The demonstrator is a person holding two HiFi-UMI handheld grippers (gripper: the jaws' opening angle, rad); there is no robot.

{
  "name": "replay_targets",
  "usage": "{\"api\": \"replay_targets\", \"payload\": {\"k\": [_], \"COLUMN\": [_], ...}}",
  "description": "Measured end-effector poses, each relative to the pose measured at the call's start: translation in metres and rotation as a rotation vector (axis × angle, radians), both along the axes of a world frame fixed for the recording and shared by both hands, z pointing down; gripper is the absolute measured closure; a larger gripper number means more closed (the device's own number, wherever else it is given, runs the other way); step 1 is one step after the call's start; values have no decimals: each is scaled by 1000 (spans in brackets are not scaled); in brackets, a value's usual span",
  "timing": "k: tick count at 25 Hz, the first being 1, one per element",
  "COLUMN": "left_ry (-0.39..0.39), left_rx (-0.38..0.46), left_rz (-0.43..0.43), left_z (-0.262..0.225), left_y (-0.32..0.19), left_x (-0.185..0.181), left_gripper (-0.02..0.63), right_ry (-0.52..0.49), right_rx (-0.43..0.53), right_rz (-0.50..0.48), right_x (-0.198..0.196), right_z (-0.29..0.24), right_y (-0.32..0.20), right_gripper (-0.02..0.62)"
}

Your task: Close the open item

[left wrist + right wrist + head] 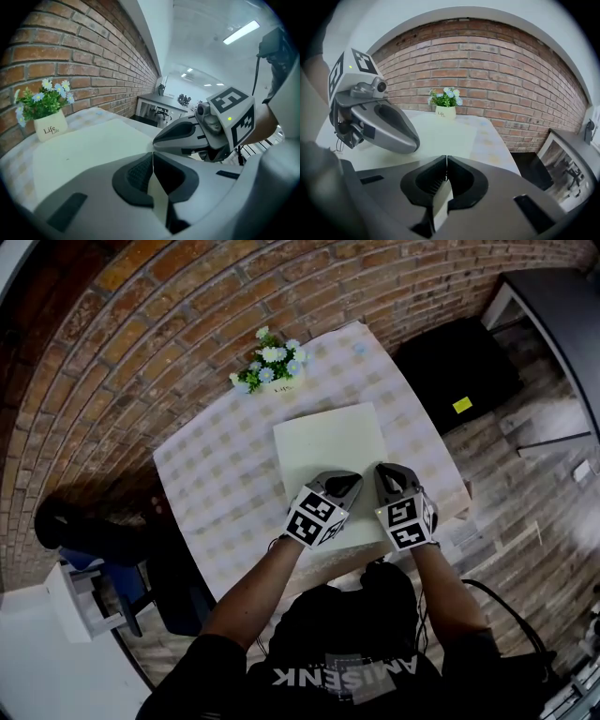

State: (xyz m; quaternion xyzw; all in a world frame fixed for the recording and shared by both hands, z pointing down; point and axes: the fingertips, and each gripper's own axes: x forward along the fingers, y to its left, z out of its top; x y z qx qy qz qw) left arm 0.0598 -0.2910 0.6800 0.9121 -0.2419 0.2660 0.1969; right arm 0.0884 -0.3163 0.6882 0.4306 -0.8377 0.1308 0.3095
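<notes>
Hovering at the six o'clock edge of the cream flat item (330,442), centred on the table (202,474), left gripper (345,486) and right gripper (389,474) both have jaws pressed together, empty. It looks light, stiff and smooth, probably slippery; pinch a thin edge.

Even, cool indoor light from a ceiling strip (241,32) (mildly glaring); fisheye bends every edge, corners vignette dark.

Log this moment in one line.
left tool shut | right tool shut | both at item near edge | item flat on table
</notes>
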Motion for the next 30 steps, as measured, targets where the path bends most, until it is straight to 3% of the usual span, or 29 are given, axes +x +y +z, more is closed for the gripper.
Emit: {"api": "replay_targets", "payload": {"k": [17,23,30], "left_ry": [-33,-14,37], "left_rx": [25,-36,-54], "left_rz": [-28,-40,-162], "left_z": [6,-6,-36], "left_y": [-3,1,2], "left_x": [0,-10,-56], "left_gripper": [592,592,592], "right_ry": [-149,-133,-53], "right_rx": [-141,-175,-147], "right_rz": [30,22,-62], "right_x": [6,6,3], "right_z": [8,7,-3], "right_y": [-3,2,9], "right_gripper": [555,555,552]}}
